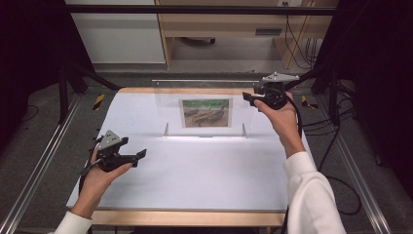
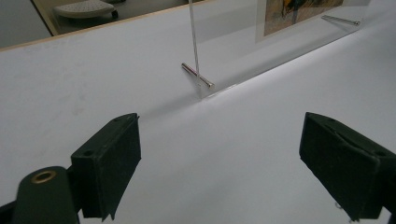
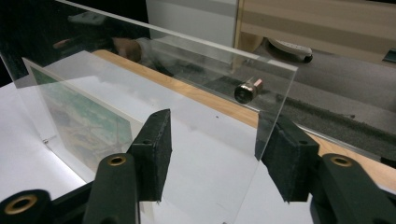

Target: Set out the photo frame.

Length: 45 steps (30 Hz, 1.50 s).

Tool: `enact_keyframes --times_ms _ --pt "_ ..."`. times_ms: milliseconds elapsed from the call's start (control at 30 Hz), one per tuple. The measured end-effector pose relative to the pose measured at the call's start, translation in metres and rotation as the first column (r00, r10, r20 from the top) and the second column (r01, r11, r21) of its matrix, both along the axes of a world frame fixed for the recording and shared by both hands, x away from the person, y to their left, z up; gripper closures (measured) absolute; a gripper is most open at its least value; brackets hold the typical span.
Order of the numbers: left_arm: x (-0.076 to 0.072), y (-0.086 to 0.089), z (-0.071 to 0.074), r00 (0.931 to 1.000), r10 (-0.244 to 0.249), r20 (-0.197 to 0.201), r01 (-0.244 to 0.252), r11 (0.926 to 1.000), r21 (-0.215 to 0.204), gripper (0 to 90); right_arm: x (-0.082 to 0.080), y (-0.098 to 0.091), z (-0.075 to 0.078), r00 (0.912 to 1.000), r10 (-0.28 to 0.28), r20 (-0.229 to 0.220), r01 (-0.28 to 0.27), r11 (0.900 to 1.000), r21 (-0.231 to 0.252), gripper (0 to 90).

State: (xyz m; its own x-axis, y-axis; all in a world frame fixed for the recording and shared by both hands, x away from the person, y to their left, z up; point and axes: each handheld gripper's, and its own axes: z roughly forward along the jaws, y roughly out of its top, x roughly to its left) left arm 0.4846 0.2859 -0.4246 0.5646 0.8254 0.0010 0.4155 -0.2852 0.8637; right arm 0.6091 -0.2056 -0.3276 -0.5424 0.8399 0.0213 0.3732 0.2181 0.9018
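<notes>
- My right gripper (image 3: 212, 154), jaws wide, straddles the right edge of the clear picture frame (image 1: 205, 113) standing mid-table (image 1: 195, 175), not yet clamped.
- My left gripper (image 2: 219, 163) gapes empty, low over the table, near its left edge.

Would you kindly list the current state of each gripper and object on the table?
Clear acrylic picture frame: upright on the white table, standing on metal pin feet.
Painted landscape print: sandwiched inside the frame, upright.
Left gripper: open, empty, apart from the frame.
Right gripper: open, jaws either side of the frame's edge, not yet closed.
</notes>
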Motion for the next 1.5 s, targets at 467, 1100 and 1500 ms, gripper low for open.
enact_keyframes --times_ms 467,1100,1500 --pt "0.001 0.002 -0.002 0.9999 0.007 -0.009 -0.007 0.9999 0.009 11.0 -0.002 0.007 -0.001 0.9989 -0.047 -0.006 0.047 0.998 -0.042 20.3" --pt "0.0 0.001 -0.005 0.9994 0.029 -0.017 -0.029 0.9995 0.016 10.0 -0.027 0.003 0.015 0.9941 -0.104 0.03 0.106 0.992 -0.069 7.4" --pt "-0.004 -0.004 -0.008 0.9993 0.026 -0.028 -0.024 0.9978 0.062 8.3 -0.068 -0.009 0.017 0.988 -0.142 0.061 0.144 0.9888 -0.038 6.4"
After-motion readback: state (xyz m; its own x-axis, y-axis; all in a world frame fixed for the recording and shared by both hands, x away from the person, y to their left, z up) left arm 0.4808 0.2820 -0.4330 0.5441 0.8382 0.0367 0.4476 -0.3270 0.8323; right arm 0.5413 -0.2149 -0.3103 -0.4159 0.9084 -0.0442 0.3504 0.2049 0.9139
